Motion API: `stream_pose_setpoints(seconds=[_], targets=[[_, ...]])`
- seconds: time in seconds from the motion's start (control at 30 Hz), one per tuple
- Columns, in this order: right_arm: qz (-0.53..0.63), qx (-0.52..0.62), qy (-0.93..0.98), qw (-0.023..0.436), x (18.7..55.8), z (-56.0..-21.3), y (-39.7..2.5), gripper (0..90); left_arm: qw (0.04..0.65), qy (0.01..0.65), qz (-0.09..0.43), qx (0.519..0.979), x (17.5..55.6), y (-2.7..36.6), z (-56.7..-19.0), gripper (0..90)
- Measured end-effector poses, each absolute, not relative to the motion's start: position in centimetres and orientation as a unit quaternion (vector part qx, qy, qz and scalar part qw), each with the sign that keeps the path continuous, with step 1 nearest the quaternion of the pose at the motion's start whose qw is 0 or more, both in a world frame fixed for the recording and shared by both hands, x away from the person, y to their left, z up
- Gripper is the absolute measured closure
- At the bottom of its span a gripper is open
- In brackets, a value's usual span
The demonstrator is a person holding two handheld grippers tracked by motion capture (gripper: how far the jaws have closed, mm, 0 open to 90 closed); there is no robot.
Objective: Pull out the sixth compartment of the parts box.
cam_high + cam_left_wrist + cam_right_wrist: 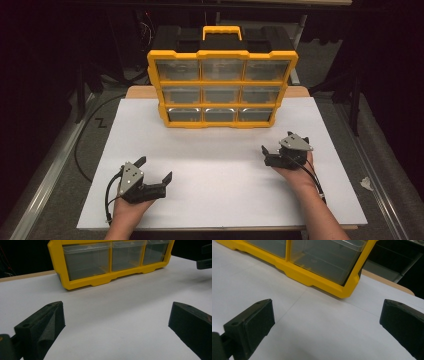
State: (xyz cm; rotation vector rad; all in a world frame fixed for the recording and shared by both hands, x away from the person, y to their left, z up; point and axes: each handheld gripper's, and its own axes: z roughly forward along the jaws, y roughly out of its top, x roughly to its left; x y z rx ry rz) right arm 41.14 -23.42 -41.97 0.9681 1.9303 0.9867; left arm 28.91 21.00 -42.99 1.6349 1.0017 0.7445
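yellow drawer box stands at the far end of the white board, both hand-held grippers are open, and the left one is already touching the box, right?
Not quite. The left hand-held gripper is well short of the drawer box, with bare white board between them, as the high view shows. The rest holds: the right hand-held gripper is open too.

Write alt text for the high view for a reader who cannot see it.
A yellow-framed plastic organizer with nine clear drawers stands upright at the far side of a white table. Nearer the camera, a person's hands hold the left gripper and right gripper, both open, apart from the organizer.
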Motion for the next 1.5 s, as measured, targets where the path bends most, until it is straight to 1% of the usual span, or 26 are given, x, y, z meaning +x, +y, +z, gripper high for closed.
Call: stream_pose_setpoints(seconds=[0.23, 0.4, 1.03, 1.1, 1.5], targets=[[0.347, 0.361, 0.769, 0.398, 40.3, -42.4, -23.8, 1.1, 0.520, 0.415, 0.307, 0.680, 28.9, 21.0, -43.0, 1.6], [0.330, 0.350, 0.779, 0.402, 39.9, -42.7, -24.1, 1.1, 0.523, 0.417, 0.308, 0.676, 29.0, 21.0, -42.9, 1.6], [0.242, 0.257, 0.823, 0.444, 38.7, -43.2, -22.4, 1.1, 0.517, 0.416, 0.310, 0.681, 29.0, 20.8, -43.0, 1.7], [0.225, 0.235, 0.827, 0.458, 38.5, -43.2, -22.0, 1.2, 0.515, 0.415, 0.310, 0.682, 29.0, 20.8, -43.0, 1.7], [0.176, 0.176, 0.829, 0.502, 37.6, -42.9, -20.9, 1.1, 0.514, 0.414, 0.311, 0.684, 29.0, 20.8, -43.0, 1.9]])
